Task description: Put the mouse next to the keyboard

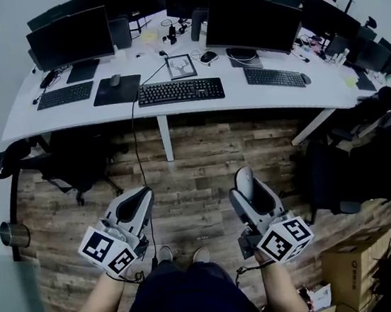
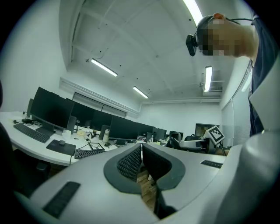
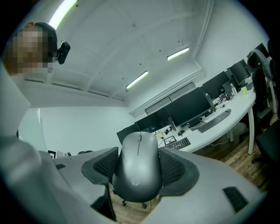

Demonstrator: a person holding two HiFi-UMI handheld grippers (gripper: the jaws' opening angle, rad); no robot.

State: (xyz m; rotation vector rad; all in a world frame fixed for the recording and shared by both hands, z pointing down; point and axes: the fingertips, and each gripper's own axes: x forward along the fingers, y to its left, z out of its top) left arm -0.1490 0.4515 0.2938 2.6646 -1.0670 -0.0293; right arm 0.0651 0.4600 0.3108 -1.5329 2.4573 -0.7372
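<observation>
Dark monitors (image 1: 69, 38) on a white desk (image 1: 239, 100), wooden floor (image 1: 203, 159), black chair (image 1: 75, 167).

The person is wearing dark navy clothes (image 1: 179, 300) and pale shoes (image 1: 165, 253). A small black camera (image 2: 191, 43) is riding on a dark head strap. The left gripper (image 1: 136, 201) and the right gripper (image 1: 245, 179) are showing smooth, rounded grey shells, with dark grey fingers (image 2: 130, 164) that have a ribbed face. Each is carrying a white cube (image 1: 108, 250) printed with black square markers, and thin black cables (image 1: 129, 277) are trailing from their rear ends.
</observation>
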